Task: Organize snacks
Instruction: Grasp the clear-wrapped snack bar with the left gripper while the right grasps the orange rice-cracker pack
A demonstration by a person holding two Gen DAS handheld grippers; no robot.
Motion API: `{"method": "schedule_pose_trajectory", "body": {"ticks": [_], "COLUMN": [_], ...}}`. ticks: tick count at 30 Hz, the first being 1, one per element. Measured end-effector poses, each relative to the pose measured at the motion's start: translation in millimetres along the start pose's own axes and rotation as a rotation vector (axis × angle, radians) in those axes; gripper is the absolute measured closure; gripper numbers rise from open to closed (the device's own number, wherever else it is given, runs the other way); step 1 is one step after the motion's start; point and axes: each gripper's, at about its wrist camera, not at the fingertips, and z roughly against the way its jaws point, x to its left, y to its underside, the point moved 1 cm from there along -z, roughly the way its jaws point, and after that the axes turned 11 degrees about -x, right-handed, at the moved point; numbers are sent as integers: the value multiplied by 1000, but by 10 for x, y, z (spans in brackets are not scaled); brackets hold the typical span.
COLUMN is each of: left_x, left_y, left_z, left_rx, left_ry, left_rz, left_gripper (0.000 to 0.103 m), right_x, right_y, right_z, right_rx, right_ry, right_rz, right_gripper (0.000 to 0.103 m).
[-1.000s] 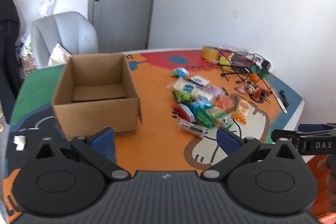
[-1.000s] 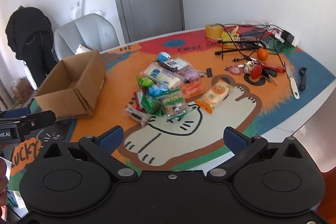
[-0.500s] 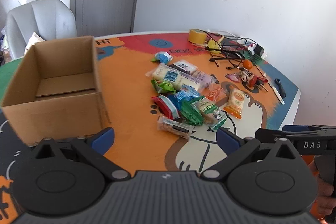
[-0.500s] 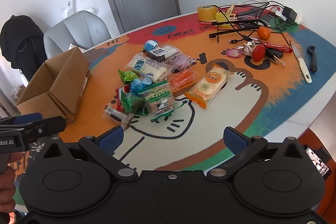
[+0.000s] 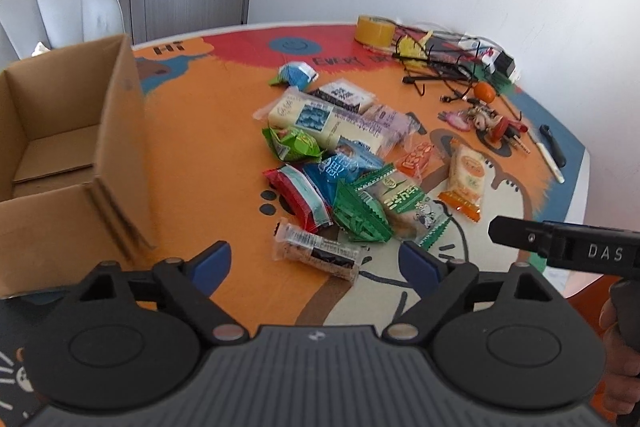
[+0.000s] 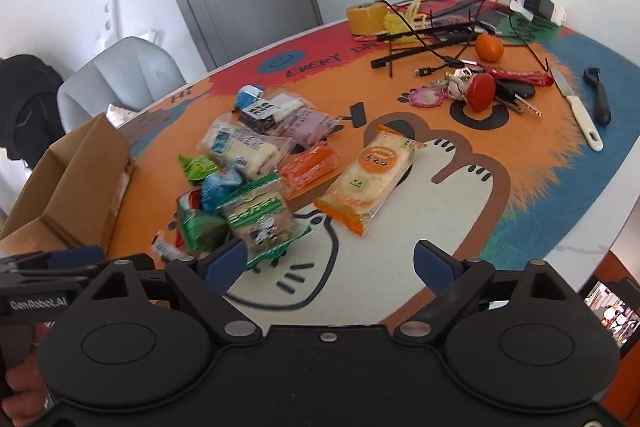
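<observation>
A pile of wrapped snacks (image 5: 340, 155) lies mid-table, also seen in the right wrist view (image 6: 264, 163). A clear-wrapped bar (image 5: 316, 255) lies nearest my left gripper (image 5: 316, 267), which is open and empty just in front of it. An orange-edged cracker pack (image 6: 368, 175) lies apart on the right. My right gripper (image 6: 332, 263) is open and empty, near the cracker pack and a green-white pack (image 6: 260, 215). An open, empty cardboard box (image 5: 68, 147) stands at the left, also in the right wrist view (image 6: 72, 183).
At the far right lie a tape roll (image 5: 374, 31), black cables (image 6: 436, 35), an orange (image 6: 489, 47), keys (image 6: 480, 91), a white-handled knife (image 6: 578, 107) and a black peeler (image 6: 598, 95). A grey chair (image 6: 120, 75) and a door stand behind the table.
Both grippers have moved forward and closer to the snack pile. The left view has swung right, so the box sits further left. Both stay open.
</observation>
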Motion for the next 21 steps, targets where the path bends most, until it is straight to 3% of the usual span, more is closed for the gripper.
{"method": "schedule_pose_trajectory", "body": {"ticks": [9, 13, 15, 16, 17, 21], "left_x": [-147, -132, -129, -126, -117, -19], "left_y": [63, 62, 63, 62, 59, -17], "left_z": [-345, -442, -486, -492, -490, -490], "left_rx": [82, 100, 111, 105, 95, 91], "left_ry": [-17, -18, -21, -25, -30, -24], "left_rz": [-118, -124, -130, -136, -145, -95], "left_gripper": [15, 17, 31, 34, 44, 49], "right_x": [-79, -92, -91, -87, -84, -69], "right_y": [7, 19, 20, 20, 15, -21], "right_z": [-286, -370, -401, -414, -423, -482], "right_rx": [44, 50, 53, 56, 56, 46], "right_ry": [32, 56, 60, 60, 59, 68], "right_rz": [-24, -23, -19, -19, -21, -17], "right_gripper": [12, 12, 12, 12, 12, 12]}}
